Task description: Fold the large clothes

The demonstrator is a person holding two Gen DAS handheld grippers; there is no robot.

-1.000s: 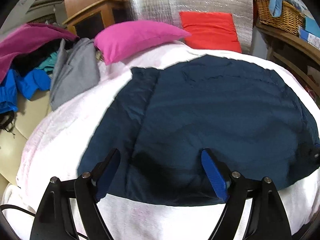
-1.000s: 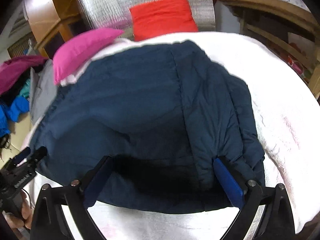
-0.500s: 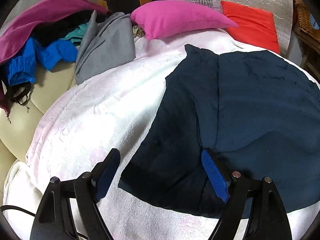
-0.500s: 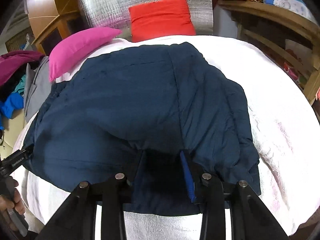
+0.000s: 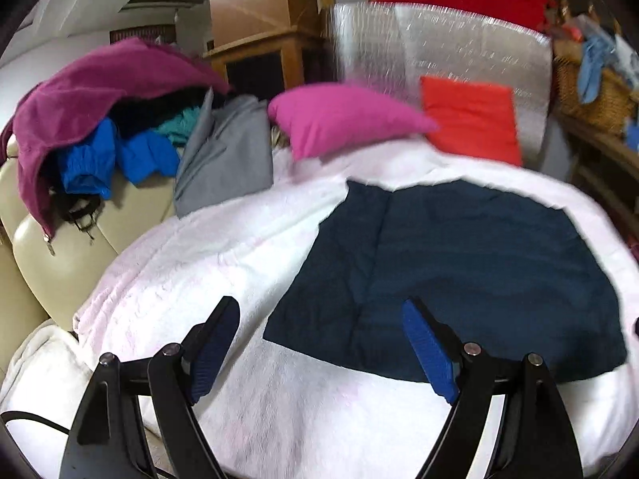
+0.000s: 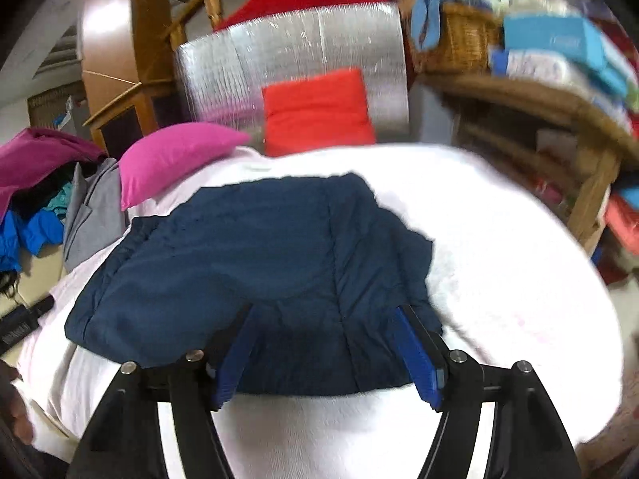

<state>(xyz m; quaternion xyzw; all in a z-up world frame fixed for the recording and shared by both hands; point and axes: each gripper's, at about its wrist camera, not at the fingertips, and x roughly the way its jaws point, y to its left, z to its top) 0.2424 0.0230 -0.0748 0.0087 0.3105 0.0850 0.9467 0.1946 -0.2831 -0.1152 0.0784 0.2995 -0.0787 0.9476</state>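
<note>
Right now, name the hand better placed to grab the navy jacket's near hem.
Right. The right gripper is centred over the navy jacket hem, jaws just reopened, nothing pinched. The left gripper hangs mostly over the white blanket.

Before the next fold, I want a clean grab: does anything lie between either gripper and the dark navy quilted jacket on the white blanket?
Nothing visible does. The left gripper and right gripper both hang open over the navy jacket.
</note>
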